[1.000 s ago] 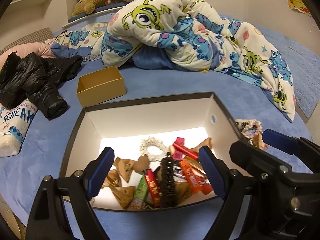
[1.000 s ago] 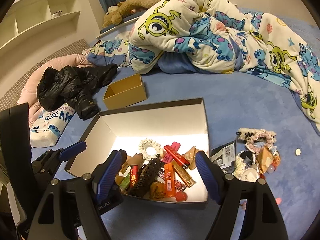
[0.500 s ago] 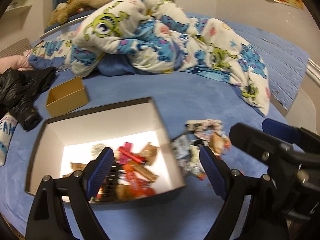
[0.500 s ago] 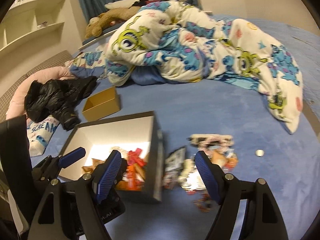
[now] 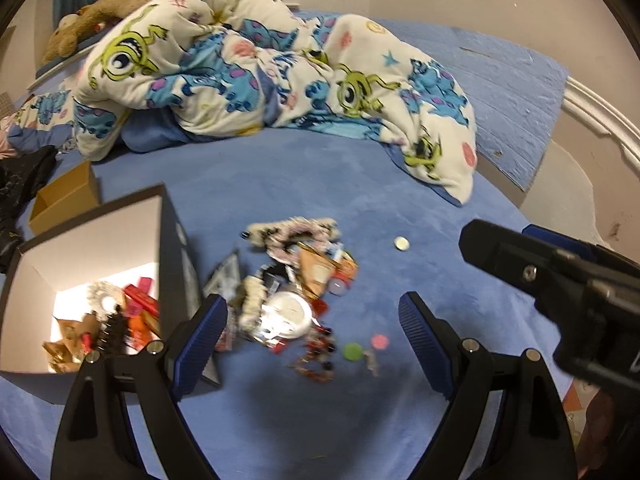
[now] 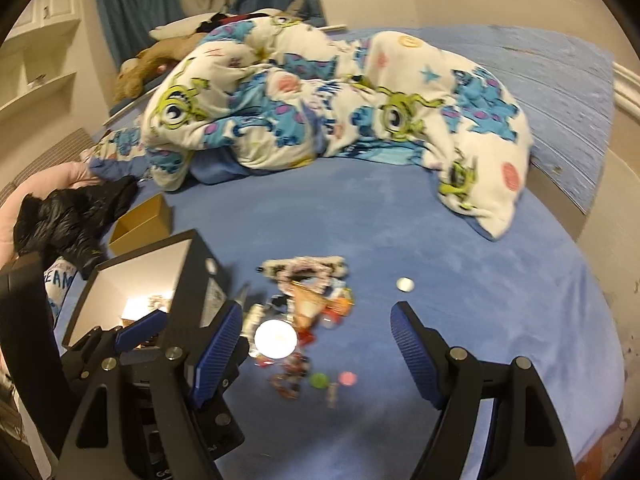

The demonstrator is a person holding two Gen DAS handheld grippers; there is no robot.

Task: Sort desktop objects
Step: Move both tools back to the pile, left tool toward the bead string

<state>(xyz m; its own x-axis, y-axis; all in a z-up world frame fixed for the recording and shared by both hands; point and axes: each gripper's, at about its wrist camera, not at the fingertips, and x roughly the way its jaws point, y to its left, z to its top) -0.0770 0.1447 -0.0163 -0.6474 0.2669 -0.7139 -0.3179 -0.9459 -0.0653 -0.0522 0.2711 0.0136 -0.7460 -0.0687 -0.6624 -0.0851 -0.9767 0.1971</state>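
Both the left gripper (image 5: 312, 332) and right gripper (image 6: 316, 344) hover with jaws wide apart, empty, over the clutter pile (image 5: 292, 280); the box (image 5: 168, 240) edges its left, open bed (image 5: 460, 288) right.

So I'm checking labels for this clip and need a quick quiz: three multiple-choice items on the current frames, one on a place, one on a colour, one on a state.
1. Where does the pile of small items lie?
A. inside the black box
B. on the blue bedspread, right of the black box
C. on the quilt

2. What colour is the small disc beside the pink disc?
A. green
B. black
C. purple

3. How do the jaws of the left gripper stand?
A. shut on a wrapper
B. shut on nothing
C. open, holding nothing

Answers: 1 B, the pile rests on the blue bedspread, outside the black box. 2 A, it is bright green. 3 C, the blue pads stand wide apart with nothing between them.
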